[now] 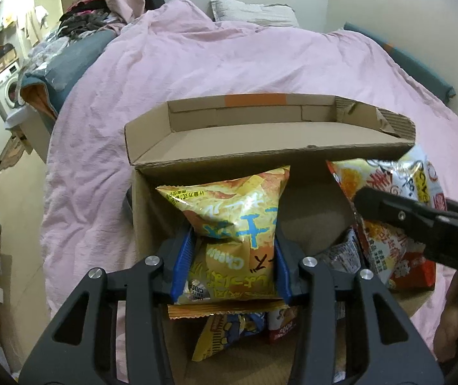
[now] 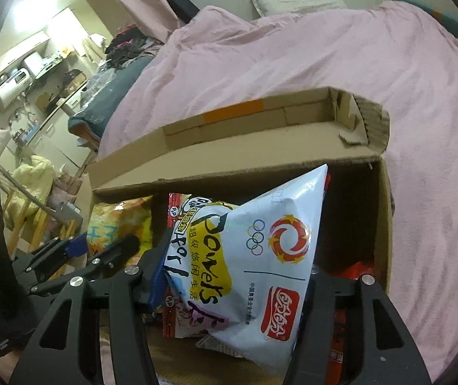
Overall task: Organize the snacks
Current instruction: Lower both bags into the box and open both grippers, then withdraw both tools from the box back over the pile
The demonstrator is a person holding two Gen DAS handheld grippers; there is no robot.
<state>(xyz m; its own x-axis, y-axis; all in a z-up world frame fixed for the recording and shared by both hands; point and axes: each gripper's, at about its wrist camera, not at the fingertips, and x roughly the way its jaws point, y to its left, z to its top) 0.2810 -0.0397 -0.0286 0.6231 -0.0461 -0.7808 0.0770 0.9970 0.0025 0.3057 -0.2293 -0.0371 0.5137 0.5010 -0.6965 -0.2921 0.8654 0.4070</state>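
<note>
An open cardboard box (image 1: 261,157) lies on a pink duvet with several snack packs inside. My left gripper (image 1: 232,240) is shut on a yellow chip bag (image 1: 229,199), its blue pads pressed on both sides, and holds it upright over the box's left part. My right gripper (image 2: 238,263) is shut on a white snack bag (image 2: 261,240) with red logos, over the right part of the box (image 2: 229,166). Its right finger is hidden behind that bag. In the left wrist view the same bag (image 1: 399,186) shows its orange and red side by the right gripper's black finger (image 1: 389,211).
Under the yellow bag lie a blue and yellow pack (image 1: 229,330) and a red pack (image 1: 280,324). The box lid (image 1: 261,125) stands open at the far side. The pink duvet (image 1: 229,64) surrounds the box, with a pillow (image 1: 251,11) by the wall. Cluttered furniture fills the left.
</note>
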